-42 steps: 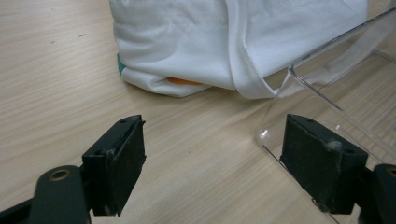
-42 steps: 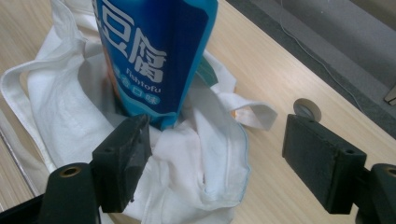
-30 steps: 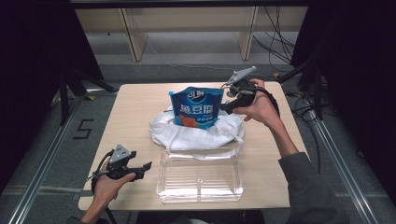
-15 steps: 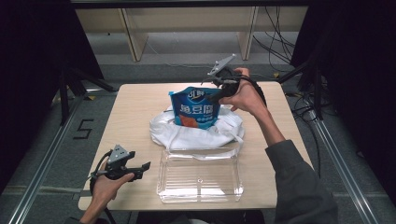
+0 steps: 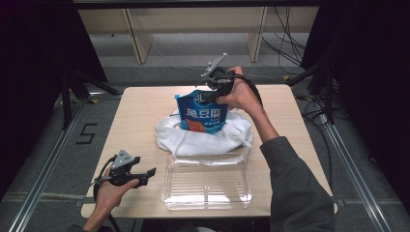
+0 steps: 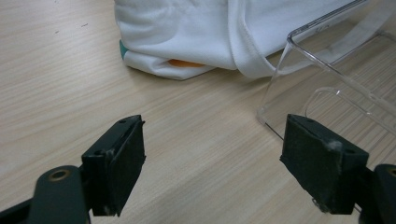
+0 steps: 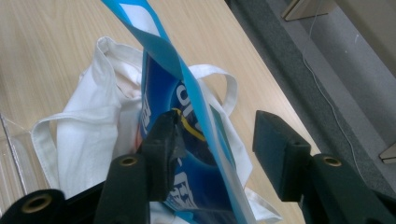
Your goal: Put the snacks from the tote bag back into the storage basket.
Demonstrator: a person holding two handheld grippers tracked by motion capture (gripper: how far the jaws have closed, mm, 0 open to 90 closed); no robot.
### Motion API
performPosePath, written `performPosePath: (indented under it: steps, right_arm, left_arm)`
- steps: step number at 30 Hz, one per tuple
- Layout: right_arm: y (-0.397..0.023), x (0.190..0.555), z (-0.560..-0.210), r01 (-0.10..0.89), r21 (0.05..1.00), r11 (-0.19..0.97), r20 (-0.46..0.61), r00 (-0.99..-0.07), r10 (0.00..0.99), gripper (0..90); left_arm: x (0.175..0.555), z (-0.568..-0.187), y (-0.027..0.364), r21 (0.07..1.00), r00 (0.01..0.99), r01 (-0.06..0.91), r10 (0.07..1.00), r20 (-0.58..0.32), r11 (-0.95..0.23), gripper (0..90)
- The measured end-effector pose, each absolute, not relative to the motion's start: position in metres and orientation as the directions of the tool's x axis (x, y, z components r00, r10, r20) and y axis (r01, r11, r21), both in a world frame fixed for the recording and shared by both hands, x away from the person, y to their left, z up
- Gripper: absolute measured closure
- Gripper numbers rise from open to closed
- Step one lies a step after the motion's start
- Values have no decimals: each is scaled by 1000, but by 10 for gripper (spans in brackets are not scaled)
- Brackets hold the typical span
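Blue: 1 pouch (image 5: 202,113), 1 white bag (image 5: 203,137)

Resting under the left gripper (image 5: 147,172) and the right gripper (image 5: 209,96): a pale wood-grain table (image 5: 140,111), lying bare between the two.

Standing well beyond the right gripper, on grey floor: a light wooden shelf frame (image 5: 135,36), upright.

Trailing across the floor beyond and to the right of the right gripper: a bundle of dark cables (image 5: 290,53). Running along the floor just past the table's far edge: a thin white cord (image 7: 327,93).

Lying on the floor left of the left gripper: a black "5" marking (image 5: 86,134), beside a metal floor rail (image 5: 48,164).

Hanging at either side, well apart from both grippers: black curtains (image 5: 34,72).
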State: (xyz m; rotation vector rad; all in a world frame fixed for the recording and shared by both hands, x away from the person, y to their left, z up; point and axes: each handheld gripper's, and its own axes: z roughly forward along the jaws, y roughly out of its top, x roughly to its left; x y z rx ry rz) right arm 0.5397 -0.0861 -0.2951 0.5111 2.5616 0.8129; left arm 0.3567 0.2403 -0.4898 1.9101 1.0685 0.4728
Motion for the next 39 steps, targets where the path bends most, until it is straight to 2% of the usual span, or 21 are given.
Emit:
performPosePath:
  steps: [10,17,22,25,28,32,39]
  right_arm:
    - [-77,547,-294,219,592,776,-258,-860,440,596]
    - [-71,554,-298,240,571,785,-244,-863,442,679]
    - [-70,556,-301,252,567,784,-230,-866,445,693]
    - [-69,557,-302,227,564,794,-245,-872,423,730]
    - [-67,555,-301,241,573,783,-230,-870,436,769]
    - [-68,554,-301,190,561,805,-255,-886,387,890]
    - [-68,548,-298,149,536,831,-299,-887,352,900]
  left_arm:
    - [357,-489,240,834,554,492,829,-80,-249,208]
    - [357,-489,241,835,558,490,826,-79,-250,209]
    - [358,-488,240,842,562,477,824,-71,-253,214]
    - [358,-489,240,837,561,485,825,-73,-256,213]
    - [358,-489,240,834,568,486,820,-74,-261,214]
    - [358,-489,240,837,568,483,819,-77,-257,215]
    - [358,-490,240,834,556,495,826,-89,-243,215]
